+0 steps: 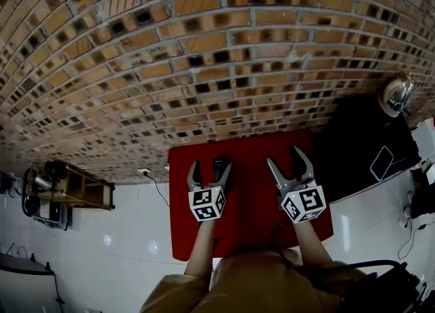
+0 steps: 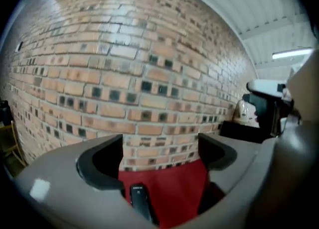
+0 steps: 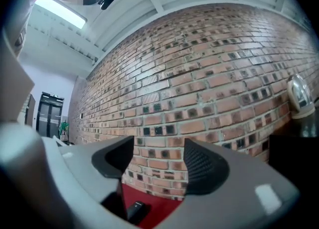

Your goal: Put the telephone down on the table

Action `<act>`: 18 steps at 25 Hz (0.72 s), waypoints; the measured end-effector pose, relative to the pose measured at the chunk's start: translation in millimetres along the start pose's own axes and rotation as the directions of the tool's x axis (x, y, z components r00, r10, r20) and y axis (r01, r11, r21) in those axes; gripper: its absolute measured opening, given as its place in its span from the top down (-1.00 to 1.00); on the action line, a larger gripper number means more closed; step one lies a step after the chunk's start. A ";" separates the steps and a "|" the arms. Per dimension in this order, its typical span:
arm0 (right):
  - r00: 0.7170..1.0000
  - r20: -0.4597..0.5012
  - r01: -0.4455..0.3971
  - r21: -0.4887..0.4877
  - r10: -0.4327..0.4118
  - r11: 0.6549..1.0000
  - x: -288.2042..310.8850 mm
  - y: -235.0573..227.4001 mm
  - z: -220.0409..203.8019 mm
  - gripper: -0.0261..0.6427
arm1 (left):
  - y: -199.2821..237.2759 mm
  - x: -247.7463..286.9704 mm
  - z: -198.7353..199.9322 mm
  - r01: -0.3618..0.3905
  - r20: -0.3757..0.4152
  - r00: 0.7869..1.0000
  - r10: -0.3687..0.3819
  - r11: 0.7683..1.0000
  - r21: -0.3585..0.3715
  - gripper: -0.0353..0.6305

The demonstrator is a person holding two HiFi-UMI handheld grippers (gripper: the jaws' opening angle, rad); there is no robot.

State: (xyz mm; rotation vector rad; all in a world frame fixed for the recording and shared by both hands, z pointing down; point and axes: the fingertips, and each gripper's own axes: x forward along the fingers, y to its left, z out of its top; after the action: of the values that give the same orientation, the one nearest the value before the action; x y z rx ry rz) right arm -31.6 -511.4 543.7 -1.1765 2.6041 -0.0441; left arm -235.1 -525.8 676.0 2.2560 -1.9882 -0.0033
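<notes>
The telephone (image 1: 219,169), a dark slim handset, lies flat on the red table (image 1: 255,196). In the head view it is toward 10 o'clock from the tabletop's middle, with its long side running from 6 to 12 o'clock. No jaw touches it.

The left gripper (image 1: 211,167) is above the handset. Seen from overhead its two jaws frame the handset, one at the 9 o'clock side and one at the 3 o'clock side. In the left gripper view the jaws stand wide apart with only the brick wall (image 2: 149,63) between them. The telephone (image 2: 141,200) shows low at 6 o'clock, down on the red cloth and clear of the pads.

The right gripper (image 1: 283,156) is at 3 o'clock from the left one, over the table's right half, and its jaws are also spread wide. Its own view shows nothing but brick between the pads. The telephone (image 3: 135,210) is small there, at 7 o'clock on the red surface.

Both grippers point toward the wall at 12 o'clock. At 2 o'clock from the red table stands a black table (image 1: 353,148) with a shiny kettle (image 1: 395,94) at its far end. A wooden rack (image 1: 75,189) stands on the white floor (image 1: 122,250) at 9 o'clock.
</notes>
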 end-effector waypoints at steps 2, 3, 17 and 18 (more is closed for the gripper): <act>1.000 0.024 0.002 -0.037 -0.001 0.999 -3.4 7.1 15.2 0.01 | -9.7 -32.8 61.3 -0.008 0.124 0.992 0.005 1.000 0.027 -0.51; 0.999 0.036 0.009 -0.072 -0.006 0.997 -6.2 11.4 22.5 0.01 | -12.5 -49.2 86.1 -0.028 0.177 0.984 0.021 0.999 0.037 -0.49; 0.996 0.075 0.064 -0.171 -0.052 0.983 -23.6 26.1 40.4 0.01 | -33.3 -105.7 133.0 -0.135 0.313 0.947 0.077 0.977 0.165 -0.26; 0.996 0.075 0.067 -0.169 -0.055 0.983 -23.5 24.6 40.3 0.01 | -35.6 -105.3 134.3 -0.129 0.316 0.946 0.071 0.977 0.168 -0.26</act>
State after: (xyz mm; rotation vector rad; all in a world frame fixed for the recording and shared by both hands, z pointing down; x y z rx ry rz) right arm -24.0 -474.1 507.3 -1.2909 2.5519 0.2092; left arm -225.7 -430.8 530.1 2.3885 -2.3508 -0.1778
